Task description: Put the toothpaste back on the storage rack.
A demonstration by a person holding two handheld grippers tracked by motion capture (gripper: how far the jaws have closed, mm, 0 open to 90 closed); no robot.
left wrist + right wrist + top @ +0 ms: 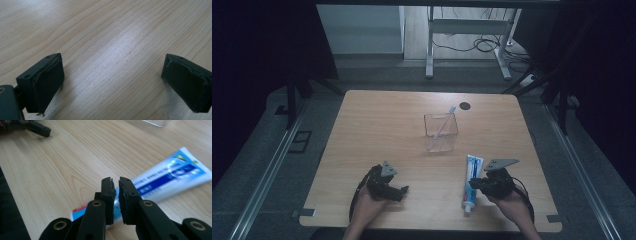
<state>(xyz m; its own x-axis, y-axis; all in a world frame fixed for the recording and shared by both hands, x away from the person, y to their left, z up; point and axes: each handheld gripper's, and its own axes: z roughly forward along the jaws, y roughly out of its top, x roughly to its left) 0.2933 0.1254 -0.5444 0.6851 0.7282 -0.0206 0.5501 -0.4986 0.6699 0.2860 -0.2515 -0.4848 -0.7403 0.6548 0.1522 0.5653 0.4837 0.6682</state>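
Two grippers rest low over one light wooden table (377, 125), each held in a person's hand at the near edge. One left gripper (398, 191) sits at the near left, and in the left gripper view its jaws stand wide apart with nothing but bare wood grain between them. One right gripper (476, 184) sits at the near right; in the right gripper view its jaws are drawn nearly together, only a thin slit between the pads, and they hover just above one toothpaste tube (165, 181) without gripping it. That white and blue tube lies flat on the table beside the right gripper, its cap end toward the person. Farther back, near the table's middle, stands one clear square container (440, 132) holding one toothbrush (445, 121), leaning. One small dark round spot (465, 105) marks the wood beyond it.
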